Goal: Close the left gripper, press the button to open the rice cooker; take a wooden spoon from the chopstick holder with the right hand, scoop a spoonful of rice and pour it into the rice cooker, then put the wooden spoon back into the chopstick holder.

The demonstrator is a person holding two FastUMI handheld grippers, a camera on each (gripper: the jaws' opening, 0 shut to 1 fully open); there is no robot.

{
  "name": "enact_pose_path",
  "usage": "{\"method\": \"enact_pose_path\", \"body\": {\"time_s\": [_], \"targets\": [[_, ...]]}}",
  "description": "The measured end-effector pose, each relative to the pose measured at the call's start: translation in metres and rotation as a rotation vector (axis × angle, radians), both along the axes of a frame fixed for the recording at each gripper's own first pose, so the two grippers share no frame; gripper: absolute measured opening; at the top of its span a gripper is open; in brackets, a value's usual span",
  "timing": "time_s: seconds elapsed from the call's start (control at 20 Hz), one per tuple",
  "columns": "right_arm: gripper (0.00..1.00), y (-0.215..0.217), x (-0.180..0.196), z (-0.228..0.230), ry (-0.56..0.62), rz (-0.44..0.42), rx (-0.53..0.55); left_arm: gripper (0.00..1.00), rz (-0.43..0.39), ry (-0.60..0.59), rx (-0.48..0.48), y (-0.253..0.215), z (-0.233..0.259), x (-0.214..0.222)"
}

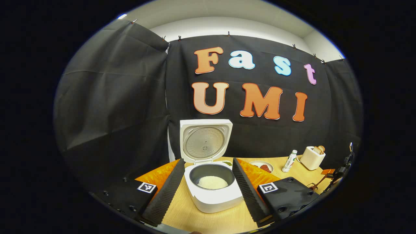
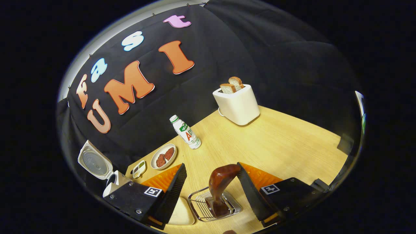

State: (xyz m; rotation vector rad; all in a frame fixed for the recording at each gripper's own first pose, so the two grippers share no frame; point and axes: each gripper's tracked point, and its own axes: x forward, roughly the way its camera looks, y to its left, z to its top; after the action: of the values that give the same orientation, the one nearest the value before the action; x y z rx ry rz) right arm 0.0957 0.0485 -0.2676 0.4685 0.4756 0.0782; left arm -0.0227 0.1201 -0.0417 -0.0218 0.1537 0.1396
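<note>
Left gripper (image 1: pixel 208 188) hung spread in the left gripper view, its fingers apart on either side of the white, square rice cooker (image 1: pixel 213 195) on the pale wooden desk (image 1: pixel 208 221). The cooker's lid (image 1: pixel 205 139) stood raised, and a mound of white rice (image 1: pixel 213 182) lay in the dark inner pot.

In the right gripper view, the right gripper (image 2: pixel 211 191) was also spread, pinching nothing. Between its fingers the dark brown wooden spoon (image 2: pixel 219 185) stood in the wire chopstick holder (image 2: pixel 214 206), its handle leaning toward one finger. The spoon looked returned; a clean finish would call for drawing straight back, keeping both fingers off the handle so the holder does not tip.
</note>
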Motion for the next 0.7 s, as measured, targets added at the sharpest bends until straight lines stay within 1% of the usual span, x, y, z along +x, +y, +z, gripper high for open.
{"method": "enact_pose_path", "body": {"time_s": [0.1,0.2,0.3,0.35,0.5,0.7], "targets": [[0.95,-0.010,0.006,0.013,-0.026,-0.031,-0.030,1.00,-0.009,0.001,-0.007,-0.002,0.004,0.003],[0.95,-0.020,0.008,0.030,-0.045,-0.062,-0.054,1.00,-0.043,-0.006,-0.003,-0.009,0.010,0.006],[0.95,-0.026,0.007,0.052,-0.073,-0.079,-0.082,1.00,-0.035,-0.018,0.015,-0.005,0.021,0.013],[0.95,-0.028,0.006,0.061,-0.085,-0.080,-0.101,0.99,-0.038,-0.015,0.007,-0.006,0.022,0.017],[0.95,-0.025,-0.005,0.091,-0.131,-0.067,-0.146,1.00,-0.061,-0.028,-0.074,-0.014,0.040,0.038],[0.94,-0.020,-0.017,0.119,-0.173,-0.039,-0.206,0.99,-0.072,-0.078,-0.064,-0.012,0.081,0.077]]}}
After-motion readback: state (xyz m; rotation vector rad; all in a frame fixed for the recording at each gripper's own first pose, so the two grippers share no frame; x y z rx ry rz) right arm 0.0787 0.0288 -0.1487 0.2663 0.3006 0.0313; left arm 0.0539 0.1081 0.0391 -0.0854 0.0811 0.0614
